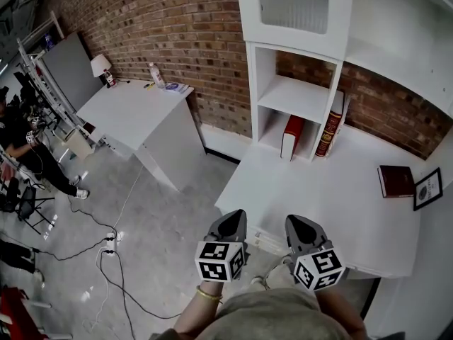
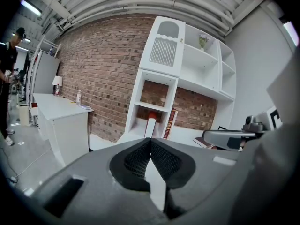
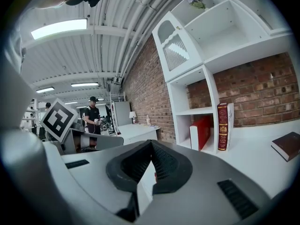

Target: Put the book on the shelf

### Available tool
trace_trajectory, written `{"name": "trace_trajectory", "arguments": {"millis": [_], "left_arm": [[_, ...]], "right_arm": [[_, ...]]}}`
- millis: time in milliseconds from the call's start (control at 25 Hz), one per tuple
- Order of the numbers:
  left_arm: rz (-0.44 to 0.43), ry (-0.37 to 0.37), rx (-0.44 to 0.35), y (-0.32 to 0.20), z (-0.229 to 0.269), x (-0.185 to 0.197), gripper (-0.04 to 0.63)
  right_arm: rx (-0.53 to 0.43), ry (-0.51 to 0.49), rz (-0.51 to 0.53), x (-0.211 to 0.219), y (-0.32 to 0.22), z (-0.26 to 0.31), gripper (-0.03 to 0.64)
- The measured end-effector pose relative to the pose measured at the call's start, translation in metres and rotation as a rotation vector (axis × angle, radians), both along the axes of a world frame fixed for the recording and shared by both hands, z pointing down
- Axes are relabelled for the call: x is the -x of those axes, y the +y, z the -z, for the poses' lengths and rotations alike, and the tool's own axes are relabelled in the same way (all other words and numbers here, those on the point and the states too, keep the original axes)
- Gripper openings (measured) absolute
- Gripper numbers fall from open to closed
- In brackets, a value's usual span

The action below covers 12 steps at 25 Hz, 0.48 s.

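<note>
Book (image 1: pixel 396 180) lies flat on desk (image 1: pixel 318 197); left gripper (image 1: pixel 238 215), right gripper (image 1: pixel 295 221): jaws seemingly together.

I'm reading no text anywhere; gold print on the red book spine (image 3: pixel 223 125) and the framed picture (image 1: pixel 427 188) is showing too small.

The shelf unit (image 1: pixel 297 20) is cut off by the head view's top edge. In the left gripper view the right tongs (image 2: pixel 211 137) cover most of the lying book (image 2: pixel 201 142). Items (image 1: pixel 159 80) on the far worktop (image 1: pixel 134 112) are too small to name
</note>
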State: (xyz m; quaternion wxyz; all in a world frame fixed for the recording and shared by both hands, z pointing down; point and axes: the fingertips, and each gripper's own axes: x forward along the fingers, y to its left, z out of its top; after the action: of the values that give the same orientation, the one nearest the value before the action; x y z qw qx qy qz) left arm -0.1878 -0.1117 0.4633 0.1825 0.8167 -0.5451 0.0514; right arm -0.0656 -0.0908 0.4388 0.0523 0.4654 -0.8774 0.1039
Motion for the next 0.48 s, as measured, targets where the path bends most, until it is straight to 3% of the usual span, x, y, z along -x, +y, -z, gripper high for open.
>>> {"name": "trace_trajectory", "arguments": {"millis": [480], "left_arm": [[-0.008, 0.003, -0.017, 0.002, 0.0051, -0.005, 0.008]], "right_arm": [[-0.028, -0.005, 0.028, 0.0064, 0.0023, 0.0077, 0.006]]}}
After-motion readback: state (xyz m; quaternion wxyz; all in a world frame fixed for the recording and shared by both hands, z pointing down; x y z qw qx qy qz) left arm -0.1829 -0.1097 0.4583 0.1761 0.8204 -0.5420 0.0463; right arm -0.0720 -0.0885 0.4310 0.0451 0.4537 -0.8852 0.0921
